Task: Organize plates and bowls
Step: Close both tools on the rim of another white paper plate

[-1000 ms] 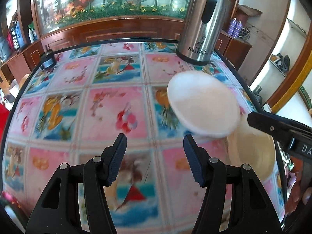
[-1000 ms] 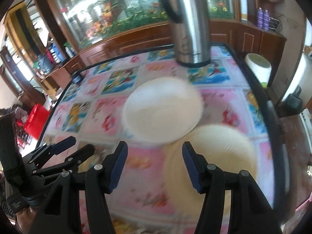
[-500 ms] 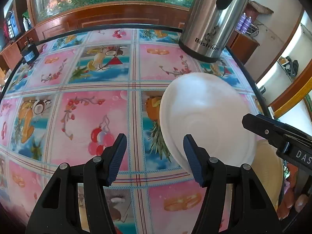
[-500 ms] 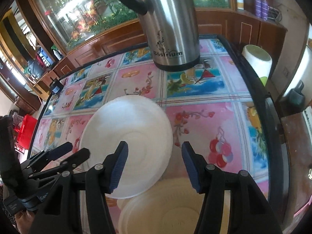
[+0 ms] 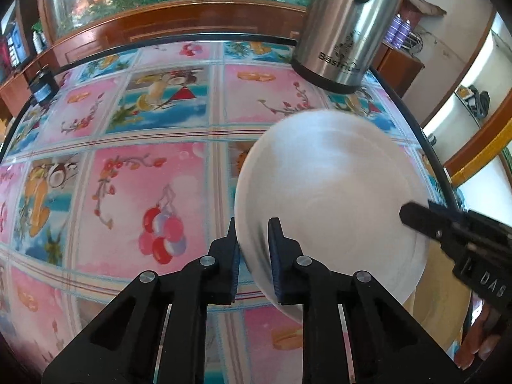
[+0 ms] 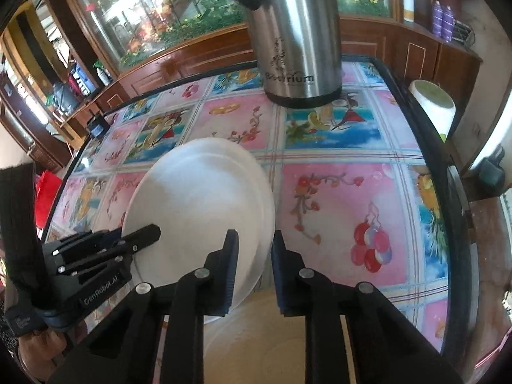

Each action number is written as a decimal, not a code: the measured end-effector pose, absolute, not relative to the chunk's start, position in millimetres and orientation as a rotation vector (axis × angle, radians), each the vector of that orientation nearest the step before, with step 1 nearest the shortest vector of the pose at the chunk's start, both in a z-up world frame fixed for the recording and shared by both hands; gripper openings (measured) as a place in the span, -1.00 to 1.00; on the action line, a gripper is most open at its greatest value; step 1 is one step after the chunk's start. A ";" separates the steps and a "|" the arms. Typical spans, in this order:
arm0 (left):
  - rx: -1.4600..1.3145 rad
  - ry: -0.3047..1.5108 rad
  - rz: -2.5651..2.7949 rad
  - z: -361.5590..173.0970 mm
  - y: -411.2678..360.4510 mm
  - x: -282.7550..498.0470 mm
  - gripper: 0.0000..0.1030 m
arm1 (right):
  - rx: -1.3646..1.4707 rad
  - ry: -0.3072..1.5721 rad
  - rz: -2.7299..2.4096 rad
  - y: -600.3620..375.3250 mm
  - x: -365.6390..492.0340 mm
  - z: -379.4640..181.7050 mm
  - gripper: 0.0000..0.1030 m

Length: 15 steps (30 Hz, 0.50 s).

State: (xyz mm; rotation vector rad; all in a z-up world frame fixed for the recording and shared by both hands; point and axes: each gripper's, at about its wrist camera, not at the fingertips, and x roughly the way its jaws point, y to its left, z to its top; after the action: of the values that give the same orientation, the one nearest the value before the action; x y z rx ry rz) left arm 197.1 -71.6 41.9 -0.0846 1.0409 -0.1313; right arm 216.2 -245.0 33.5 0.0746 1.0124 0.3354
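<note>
A white plate (image 5: 332,192) is held tilted above the table, gripped from both sides. My left gripper (image 5: 253,256) is shut on its left rim. My right gripper (image 6: 252,265) is shut on its right rim (image 6: 204,211). Each gripper shows in the other's view: the right one (image 5: 460,240) at the plate's right edge, the left one (image 6: 105,249) at its left edge. A cream plate (image 6: 281,339) lies on the table below, partly under the white plate; a sliver of it shows in the left wrist view (image 5: 438,304).
A tall steel thermos jug (image 5: 345,28) stands at the far right of the table (image 5: 128,192), which has a colourful patterned top with a black rim. A small dark object (image 5: 43,86) sits at the far left corner. A white stool (image 6: 432,102) stands beyond the table's right edge.
Both grippers have closed on the white plate's opposite rims. The plate now stands tilted and lifted off the table, partly over the cream plate.
</note>
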 end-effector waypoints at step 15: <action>-0.120 1.018 -0.092 60.4 -22.5 129.8 -0.70 | 0.042 1.003 0.405 -202.2 170.1 45.2 -0.62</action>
State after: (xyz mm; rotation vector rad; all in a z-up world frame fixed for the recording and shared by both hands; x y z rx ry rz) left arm 129.8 -22.5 60.4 -0.1203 1.0177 -0.0915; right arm 170.1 -202.2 45.2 0.0417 1.0031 0.4055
